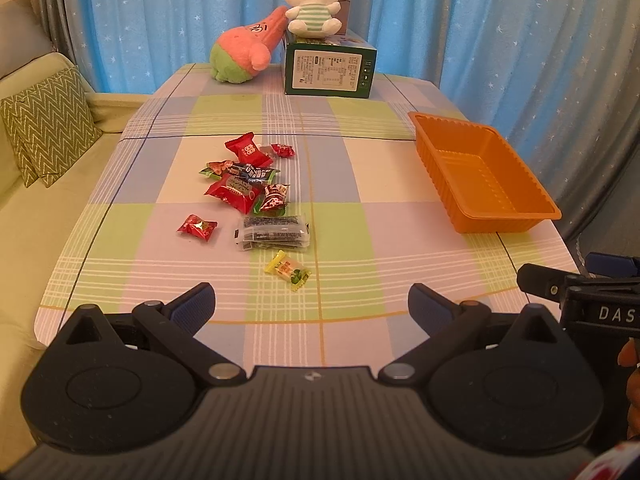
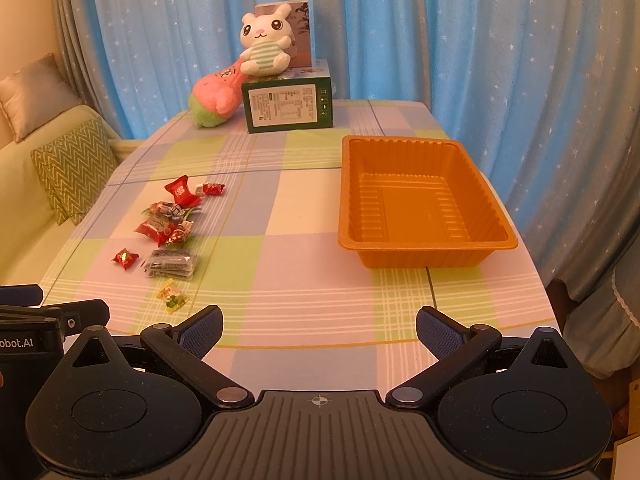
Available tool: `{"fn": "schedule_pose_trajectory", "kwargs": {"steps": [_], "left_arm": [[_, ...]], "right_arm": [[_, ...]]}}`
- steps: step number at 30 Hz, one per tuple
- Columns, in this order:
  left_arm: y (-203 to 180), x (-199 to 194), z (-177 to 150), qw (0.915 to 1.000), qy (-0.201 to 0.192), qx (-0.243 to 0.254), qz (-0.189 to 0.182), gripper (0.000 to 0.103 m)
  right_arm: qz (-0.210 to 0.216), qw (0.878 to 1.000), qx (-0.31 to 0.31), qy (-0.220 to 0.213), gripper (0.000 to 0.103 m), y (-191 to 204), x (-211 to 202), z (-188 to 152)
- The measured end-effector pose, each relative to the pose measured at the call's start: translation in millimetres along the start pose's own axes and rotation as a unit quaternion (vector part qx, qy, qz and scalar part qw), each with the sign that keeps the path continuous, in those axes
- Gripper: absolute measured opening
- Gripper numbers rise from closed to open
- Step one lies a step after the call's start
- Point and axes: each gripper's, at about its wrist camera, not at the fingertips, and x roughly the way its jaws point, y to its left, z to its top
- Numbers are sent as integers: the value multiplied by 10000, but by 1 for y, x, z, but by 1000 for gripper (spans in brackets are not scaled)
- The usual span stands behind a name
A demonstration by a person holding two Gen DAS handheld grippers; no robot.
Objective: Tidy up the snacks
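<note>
Very start of the sorting, by the look of it: nothing picked yet. Left gripper held low over the near edge of the bench, fingers wide apart and empty. Right gripper the same, fingers spread, nothing between them.

Small wrapped snacks scattered on the left half of the bench: red candy wrappers, a clear flat packet with dark content, and nearest, a yellow-green wrapped sweet, lying apart from the pile. Empty orange ribbed plastic tray on the right side, well apart from the snacks.

Next move probably: lower onto the yellow sweet, close gently, carry across to the tray. Thin flat wrappers, so a low approach needed.

Bench covered with a pastel checked cloth. At the far end a green printed carton with a white plush rabbit on top, a pink-and-green plush toy leaning beside. Behind, blue star-patterned curtains; at left a pale sofa with a zigzag cushion.
</note>
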Motion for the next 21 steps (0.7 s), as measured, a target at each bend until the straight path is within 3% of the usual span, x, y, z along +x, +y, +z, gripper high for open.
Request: {"fn": "schedule_pose_trajectory", "kwargs": {"steps": [21], "left_arm": [[1,-4,2,10000,-26,-11,-30,102]], "right_arm": [[6,10000,20,-2,102,-1,-1,2]]}}
